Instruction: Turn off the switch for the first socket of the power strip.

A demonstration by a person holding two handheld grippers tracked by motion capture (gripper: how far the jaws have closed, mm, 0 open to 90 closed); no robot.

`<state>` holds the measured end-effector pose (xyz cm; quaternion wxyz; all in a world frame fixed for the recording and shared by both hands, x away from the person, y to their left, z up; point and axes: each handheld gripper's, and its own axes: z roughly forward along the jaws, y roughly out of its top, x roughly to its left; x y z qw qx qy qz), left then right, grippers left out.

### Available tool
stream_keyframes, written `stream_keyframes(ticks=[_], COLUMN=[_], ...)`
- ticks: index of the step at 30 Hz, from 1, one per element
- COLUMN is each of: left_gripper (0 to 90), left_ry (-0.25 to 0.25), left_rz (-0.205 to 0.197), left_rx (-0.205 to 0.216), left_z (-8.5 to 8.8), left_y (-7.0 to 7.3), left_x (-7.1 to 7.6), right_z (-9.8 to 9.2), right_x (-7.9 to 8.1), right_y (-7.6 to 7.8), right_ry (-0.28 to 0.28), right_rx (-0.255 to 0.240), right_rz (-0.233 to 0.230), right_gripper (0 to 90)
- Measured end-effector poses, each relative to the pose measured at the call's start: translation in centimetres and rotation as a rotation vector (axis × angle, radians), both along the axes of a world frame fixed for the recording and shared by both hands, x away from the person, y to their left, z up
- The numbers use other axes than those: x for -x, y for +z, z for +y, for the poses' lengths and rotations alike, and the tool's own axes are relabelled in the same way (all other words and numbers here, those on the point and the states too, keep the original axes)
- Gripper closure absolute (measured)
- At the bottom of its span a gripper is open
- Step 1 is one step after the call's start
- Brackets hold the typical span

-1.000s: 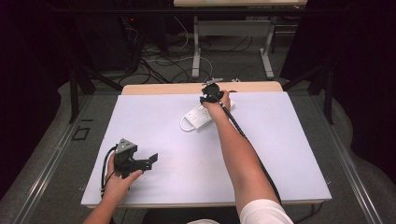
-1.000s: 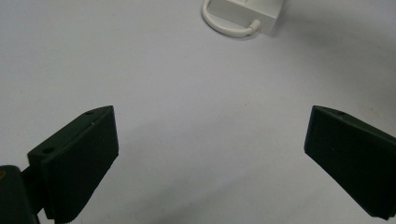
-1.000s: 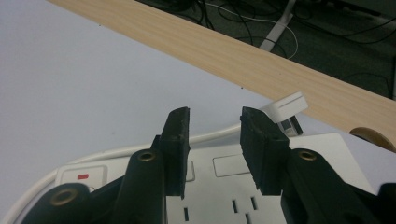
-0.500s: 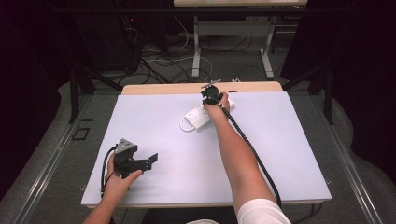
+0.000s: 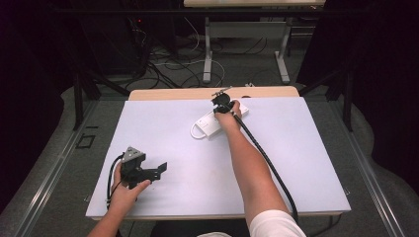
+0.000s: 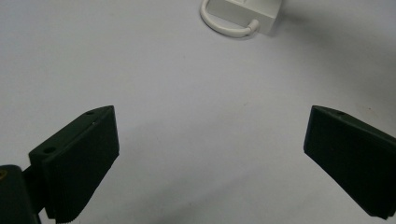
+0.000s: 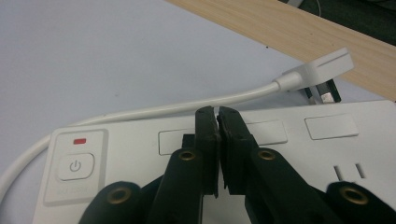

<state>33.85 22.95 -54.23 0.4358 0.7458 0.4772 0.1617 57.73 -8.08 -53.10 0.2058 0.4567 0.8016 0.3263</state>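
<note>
Power strip lies at the counter's far edge; the right claw hovers over it, jaws closed on nothing. Left claw gapes wide, empty.

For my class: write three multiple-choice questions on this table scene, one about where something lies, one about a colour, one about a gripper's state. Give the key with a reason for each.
1. Where does the power strip lie?
A. at the table's far side
B. at the near edge
C. on the floor

2. What colour is the mark above the strip's power button?
A. green
B. red
C. blue

3. How do the left gripper fingers stand?
A. shut on the cable
B. shut on nothing
C. wide apart

Key: 1 A, the strip sits near the wooden edge; 2 B, a red mark shows; 3 C, bare table lies between them.
</note>
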Motion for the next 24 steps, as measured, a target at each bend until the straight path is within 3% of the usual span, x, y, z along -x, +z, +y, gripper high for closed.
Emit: stream_keyframes(ticks=[5,13,15,19,20,24], left_gripper=[3.3,3.4,3.4,3.4,3.4,3.4], left_ry=[-0.001,0.003,0.003,-0.001,0.001,0.007], left_rz=[-0.002,-0.005,-0.005,0.001,0.001,-0.002], left_rx=[0.0,0.003,0.003,-0.002,-0.001,0.003], left_z=[0.02,-0.06,-0.06,0.01,0.01,0.0], left_y=[-0.02,-0.1,-0.1,-0.04,-0.05,-0.13], left_x=[-0.02,-0.01,-0.01,0.01,0.01,-0.05], right_z=[0.04,0.17,0.31,0.36,0.28,0.05], right_x=[-0.06,0.1,0.04,0.13,0.18,0.13], right_y=[-0.1,-0.1,-0.32,-0.38,-0.47,-0.55], right_ry=[0.007,-0.004,0.005,-0.021,-0.022,-0.027], right_rx=[-0.006,-0.019,-0.033,-0.04,-0.022,-0.047], right_rz=[-0.012,0.011,-0.011,-0.003,-0.001,-0.003], right_gripper=[86.9,86.9,86.8,89.9,90.0,90.0])
